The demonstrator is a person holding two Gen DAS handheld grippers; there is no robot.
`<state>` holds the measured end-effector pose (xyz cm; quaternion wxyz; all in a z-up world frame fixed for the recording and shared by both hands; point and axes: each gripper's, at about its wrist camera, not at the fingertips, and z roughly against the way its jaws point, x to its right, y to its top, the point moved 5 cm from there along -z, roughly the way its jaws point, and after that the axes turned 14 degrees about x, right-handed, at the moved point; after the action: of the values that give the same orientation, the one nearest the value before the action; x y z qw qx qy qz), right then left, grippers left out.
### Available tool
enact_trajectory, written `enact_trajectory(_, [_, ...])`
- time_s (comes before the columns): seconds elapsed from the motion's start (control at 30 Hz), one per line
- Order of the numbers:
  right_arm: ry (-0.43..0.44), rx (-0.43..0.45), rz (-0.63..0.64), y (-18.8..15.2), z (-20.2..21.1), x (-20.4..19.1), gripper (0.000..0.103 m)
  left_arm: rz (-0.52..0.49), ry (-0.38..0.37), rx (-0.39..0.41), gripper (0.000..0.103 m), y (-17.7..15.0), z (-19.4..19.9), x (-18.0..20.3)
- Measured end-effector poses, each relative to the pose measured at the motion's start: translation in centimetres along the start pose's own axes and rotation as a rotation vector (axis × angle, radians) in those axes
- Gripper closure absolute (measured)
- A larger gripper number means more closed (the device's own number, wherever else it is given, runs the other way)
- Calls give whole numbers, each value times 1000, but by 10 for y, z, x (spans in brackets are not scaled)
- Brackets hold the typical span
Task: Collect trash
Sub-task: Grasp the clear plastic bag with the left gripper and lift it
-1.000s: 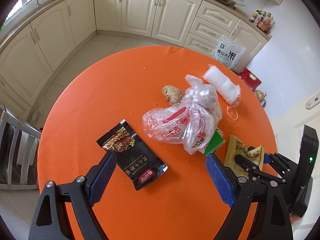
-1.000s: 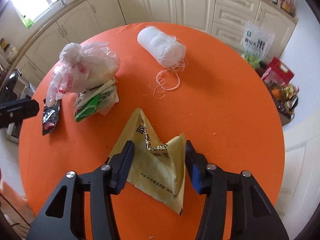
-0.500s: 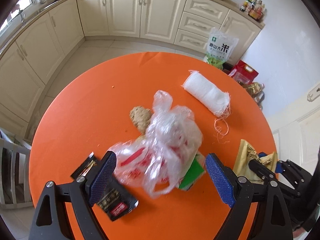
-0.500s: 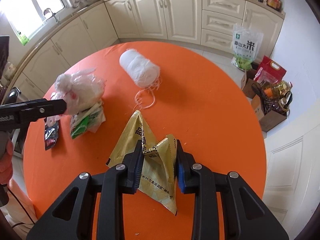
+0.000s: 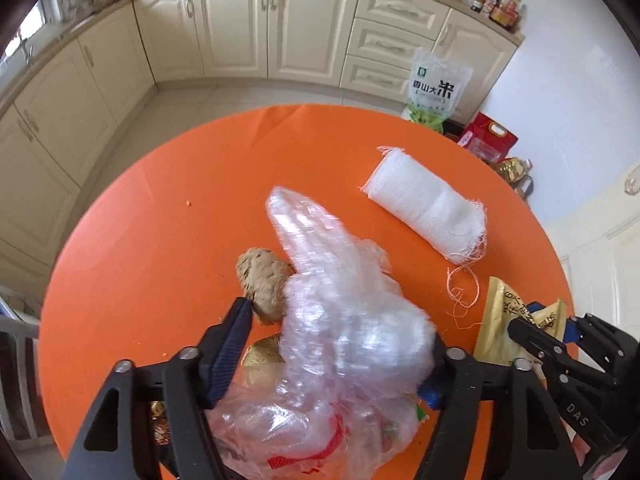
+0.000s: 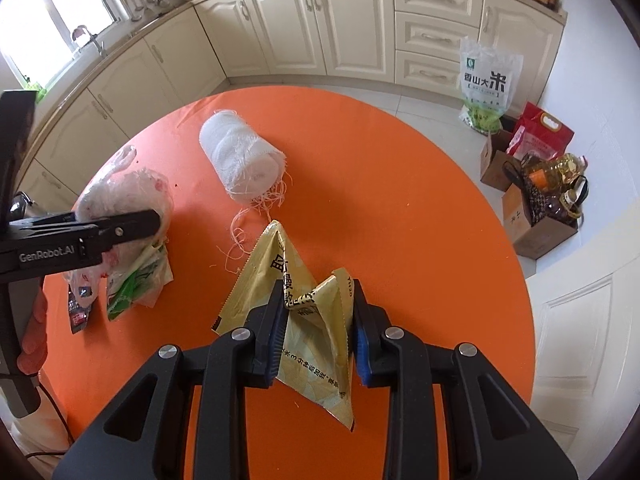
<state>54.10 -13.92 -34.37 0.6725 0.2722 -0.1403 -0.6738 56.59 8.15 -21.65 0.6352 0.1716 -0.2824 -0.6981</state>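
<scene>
A crumpled clear plastic bag point(image 5: 344, 320) with red print lies on the orange table point(image 5: 160, 240). My left gripper point(image 5: 340, 328) straddles it, its jaws closing; a gap still shows at the left pad point(image 5: 228, 356). A brown lump point(image 5: 262, 276) sits just beyond that finger. My right gripper point(image 6: 316, 300) is shut on a creased yellow wrapper point(image 6: 308, 344). A white gauze roll point(image 6: 240, 160) with loose threads lies farther back. A green wrapper point(image 6: 136, 284) and a black snack wrapper point(image 6: 80, 312) lie under and beside the bag.
On the floor past the table stand a rice bag point(image 6: 486, 80), a red bag point(image 6: 544, 136) and cardboard boxes with oil bottles point(image 6: 548, 188). Cream cabinets point(image 5: 280, 28) run along the far wall. A hand point(image 6: 32, 332) holds the left gripper.
The left gripper moved from the black wrapper over to the plastic bag, and its jaws narrowed around it. The right jaws closed onto the yellow wrapper and shifted a little.
</scene>
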Motion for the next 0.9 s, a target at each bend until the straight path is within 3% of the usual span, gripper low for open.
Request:
enact_trajectory(0.07, [3, 2, -8, -1, 0, 1, 74, -7, 11, 21, 48, 0, 5, 1])
enact_trajectory(0.13, [9, 3, -21, 0, 1, 4, 74, -6, -12, 27, 62, -3, 10, 4])
enact_trajectory(0.5, [14, 30, -51, 2, 33, 9, 74, -22, 63, 79, 66, -20, 47, 18])
enact_trajectory(0.9, [-15, 100, -71, -7, 101, 17, 74, -63, 7, 146, 66, -54, 127, 57])
